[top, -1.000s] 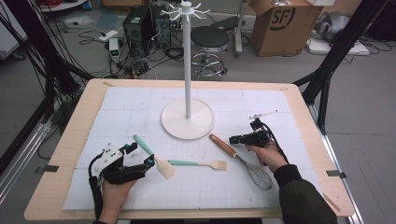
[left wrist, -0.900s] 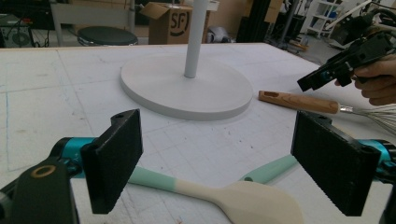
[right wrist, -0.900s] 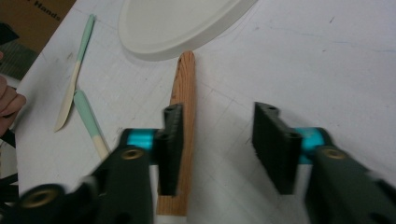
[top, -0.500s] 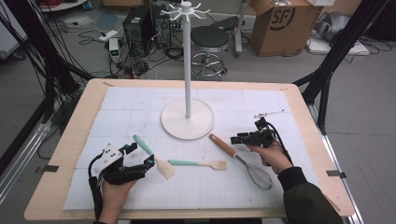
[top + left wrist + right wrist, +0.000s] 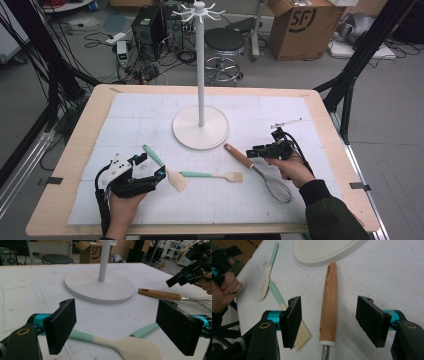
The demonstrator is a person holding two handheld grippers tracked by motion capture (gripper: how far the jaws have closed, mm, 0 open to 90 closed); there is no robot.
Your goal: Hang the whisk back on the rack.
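whisk point(image 5: 328, 307), between open right hand-held gripper point(image 5: 332, 322)

White stand point(image 5: 201, 131), two spatulas point(image 5: 165, 167) on table point(image 5: 75, 165)

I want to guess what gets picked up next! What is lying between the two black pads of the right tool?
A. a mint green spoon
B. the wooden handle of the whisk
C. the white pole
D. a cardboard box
B: in the right gripper view the wooden handle of the whisk lies on the table between the open pads of the right tool, untouched by either.
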